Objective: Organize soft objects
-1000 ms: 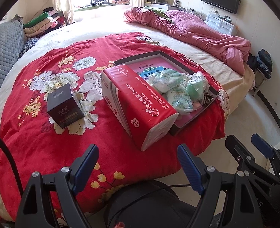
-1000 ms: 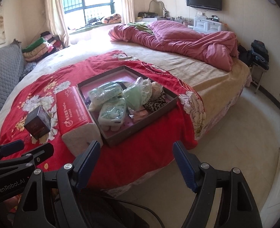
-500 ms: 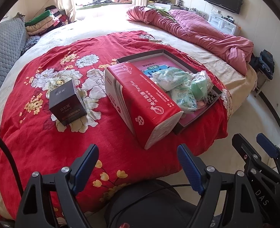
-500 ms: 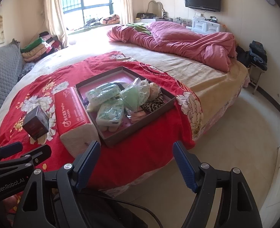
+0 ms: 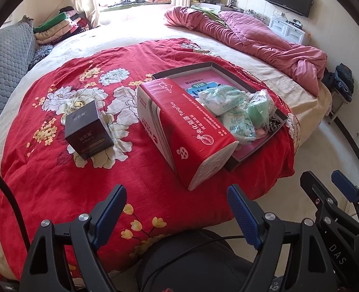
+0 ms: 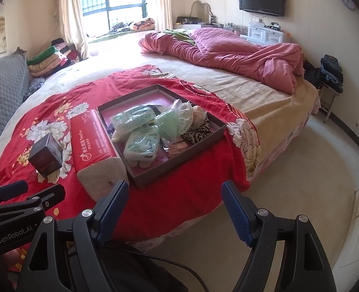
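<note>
A shallow dark box [image 6: 194, 146] [image 5: 230, 164] lies on the red floral blanket [image 5: 57, 170] and holds green-white tissue packs [image 6: 143, 141] [image 5: 218, 97], a green item in a clear bag [image 6: 172, 121] and a leopard-print cloth [image 6: 199, 133]. A long red tissue pack [image 5: 179, 121] [image 6: 91, 143] lies against the box's left side. A small dark box [image 5: 88, 127] [image 6: 45, 155] stands further left. My left gripper [image 5: 177, 206] is open and empty, short of the bed edge. My right gripper [image 6: 174, 202] is open and empty, below the box.
A pink quilt [image 6: 228, 53] is bunched at the far side of the bed. Folded clothes [image 6: 50, 58] are stacked by the window. A grey padded headboard [image 6: 1, 92] is at left. Pale floor [image 6: 301, 170] runs to the right of the bed.
Both grippers have drifted slightly closer to the bed; the objects sit a little lower and larger in view. Both stay open and empty.
</note>
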Available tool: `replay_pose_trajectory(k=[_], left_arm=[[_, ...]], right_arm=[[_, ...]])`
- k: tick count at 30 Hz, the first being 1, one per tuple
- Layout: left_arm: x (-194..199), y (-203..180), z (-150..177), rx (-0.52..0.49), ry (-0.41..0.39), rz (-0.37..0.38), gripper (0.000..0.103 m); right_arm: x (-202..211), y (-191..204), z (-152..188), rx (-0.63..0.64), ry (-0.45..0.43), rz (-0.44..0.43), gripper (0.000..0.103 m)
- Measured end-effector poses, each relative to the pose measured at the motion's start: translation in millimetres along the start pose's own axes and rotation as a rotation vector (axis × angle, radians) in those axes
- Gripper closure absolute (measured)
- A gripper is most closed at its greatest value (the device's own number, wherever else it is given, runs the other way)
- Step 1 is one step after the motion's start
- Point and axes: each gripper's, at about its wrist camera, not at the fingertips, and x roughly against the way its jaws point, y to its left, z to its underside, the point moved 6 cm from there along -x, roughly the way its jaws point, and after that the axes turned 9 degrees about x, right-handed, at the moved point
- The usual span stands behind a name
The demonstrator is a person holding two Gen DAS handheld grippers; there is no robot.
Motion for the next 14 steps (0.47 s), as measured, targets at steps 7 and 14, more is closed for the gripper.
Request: replay_pose_trajectory(k=[7, 14], left_arm=[[-1.9, -0.1, 0.1, -0.006, -0.001, -0.014, 0.019], [-10.5, 0.4, -0.6, -0.014, -0.004, -0.004, 0.019]], right_arm=[[-1.6, 0.5, 0.8, 0.01, 0.002, 0.001, 0.024], [-8.5, -0.6, 1.5, 0.015, 0.014, -0.001, 0.024]])
